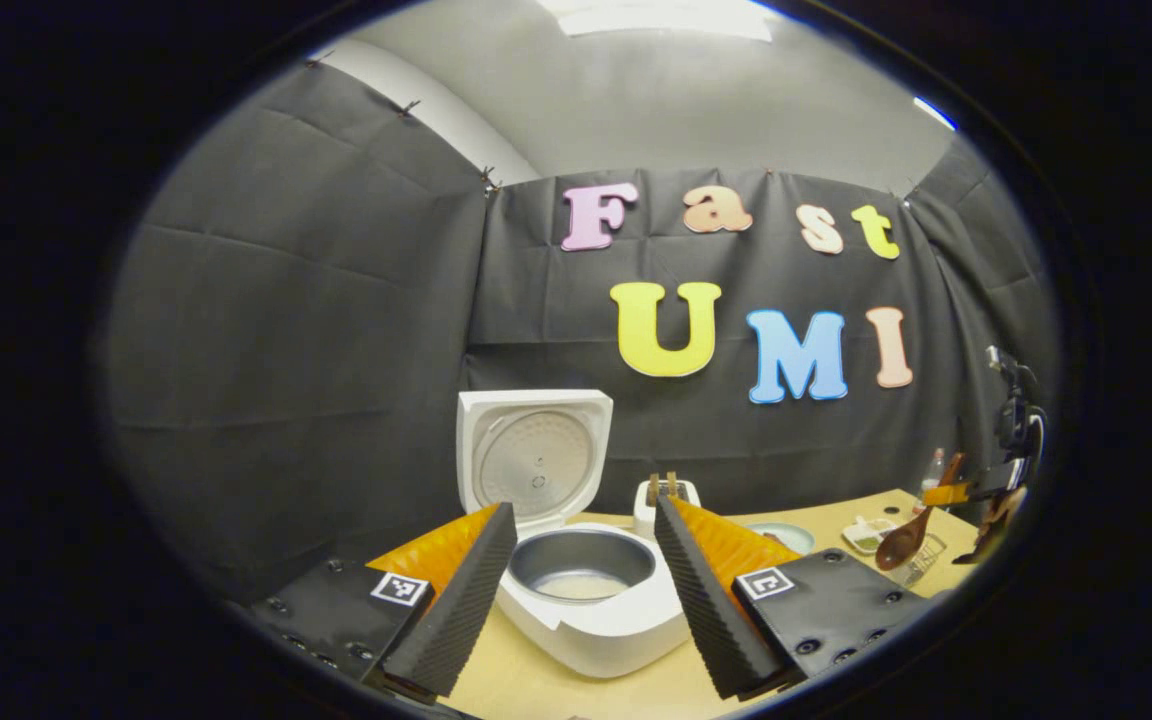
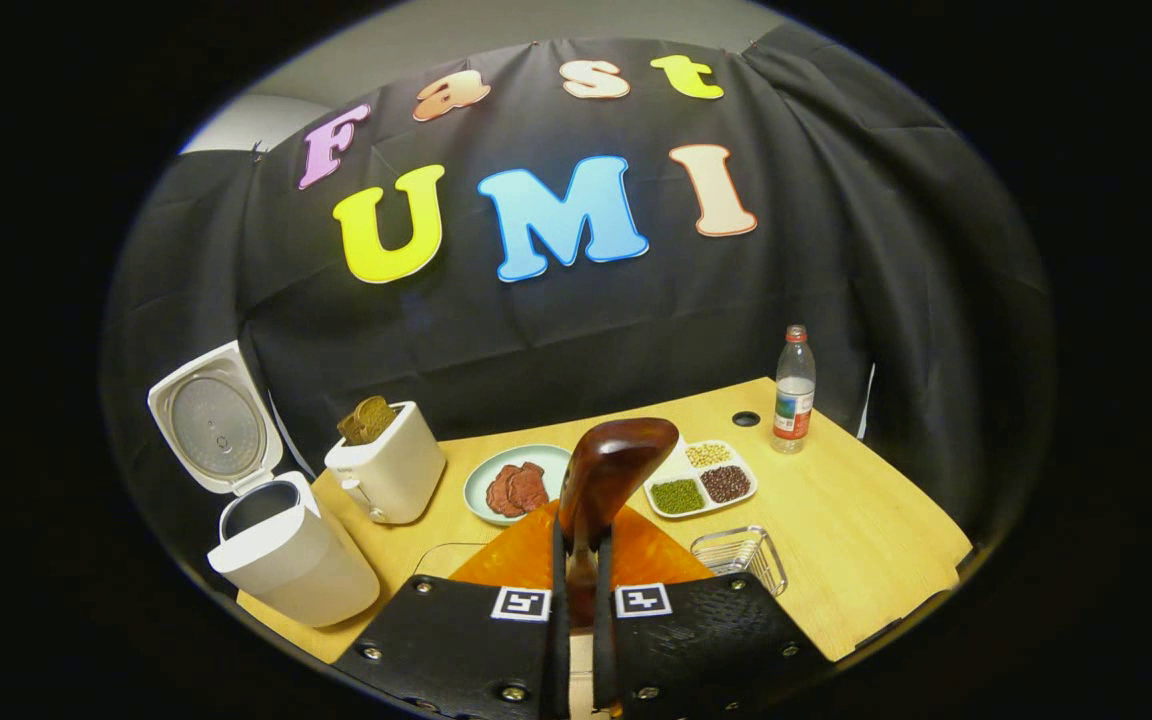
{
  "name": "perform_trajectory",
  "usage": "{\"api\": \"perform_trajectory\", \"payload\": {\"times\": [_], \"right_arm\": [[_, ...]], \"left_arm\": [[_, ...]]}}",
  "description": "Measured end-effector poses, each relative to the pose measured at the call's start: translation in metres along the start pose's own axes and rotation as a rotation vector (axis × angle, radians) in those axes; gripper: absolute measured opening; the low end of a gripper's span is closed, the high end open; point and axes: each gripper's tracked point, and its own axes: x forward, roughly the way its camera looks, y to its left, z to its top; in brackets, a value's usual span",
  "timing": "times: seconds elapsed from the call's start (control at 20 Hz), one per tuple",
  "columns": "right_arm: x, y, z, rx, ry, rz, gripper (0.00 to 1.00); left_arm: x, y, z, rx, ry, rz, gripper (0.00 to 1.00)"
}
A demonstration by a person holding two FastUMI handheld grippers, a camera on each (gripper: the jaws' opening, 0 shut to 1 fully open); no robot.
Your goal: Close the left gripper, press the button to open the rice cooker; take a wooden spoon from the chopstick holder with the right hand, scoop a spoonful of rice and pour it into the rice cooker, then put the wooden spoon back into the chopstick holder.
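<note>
The white rice cooker (image 1: 596, 630) stands just ahead of my left gripper (image 1: 584, 508) with its lid (image 1: 536, 455) swung up. A pale layer lies in the bottom of its grey pot (image 1: 581, 565). The left fingers are spread wide, with nothing between them. My right gripper (image 2: 581, 530) is shut on the handle of a dark wooden spoon (image 2: 616, 460), whose bowl points away above the table. The left gripper view has that gripper (image 1: 941, 495) at far right, the spoon (image 1: 901, 545) hanging from it. The cooker (image 2: 286, 550) sits at the table's left end. A wire holder (image 2: 741, 555) sits near the right fingers.
A white toaster (image 2: 388, 470) with bread stands beside the cooker. On the wooden table (image 2: 866, 520) there is a plate of meat (image 2: 518, 487), a divided tray of grains and beans (image 2: 701, 478) and a plastic bottle (image 2: 794, 390) at the back right.
</note>
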Motion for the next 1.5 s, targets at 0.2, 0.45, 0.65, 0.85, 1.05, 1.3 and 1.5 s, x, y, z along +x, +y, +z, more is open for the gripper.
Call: {"api": "perform_trajectory", "payload": {"times": [0.2,0.45,0.65,0.85,1.05,1.3,1.5], "right_arm": [[0.015,0.02,-0.037,-0.028,0.072,0.008,0.09],[0.033,0.042,-0.073,-0.053,0.151,0.016,0.1],[0.036,0.057,-0.09,-0.08,0.178,0.028,0.1],[0.037,0.08,-0.104,-0.085,0.22,0.075,0.1],[0.034,0.099,-0.109,0.012,0.242,0.125,0.1],[0.036,0.082,-0.112,0.29,0.27,0.13,0.1],[0.038,0.054,-0.107,0.573,0.275,0.131,0.1]], "left_arm": [[-0.003,0.017,-0.006,0.011,0.009,0.006,1.0],[-0.005,0.039,-0.013,0.019,0.022,0.027,1.0],[-0.01,0.056,-0.018,0.018,0.028,0.053,1.0],[-0.011,0.068,-0.023,0.005,0.041,0.074,1.0],[-0.018,0.07,-0.024,0.005,0.039,0.079,1.0],[-0.023,0.074,-0.022,0.009,0.041,0.085,1.0],[-0.025,0.074,-0.019,0.024,0.04,0.084,0.96]]}}
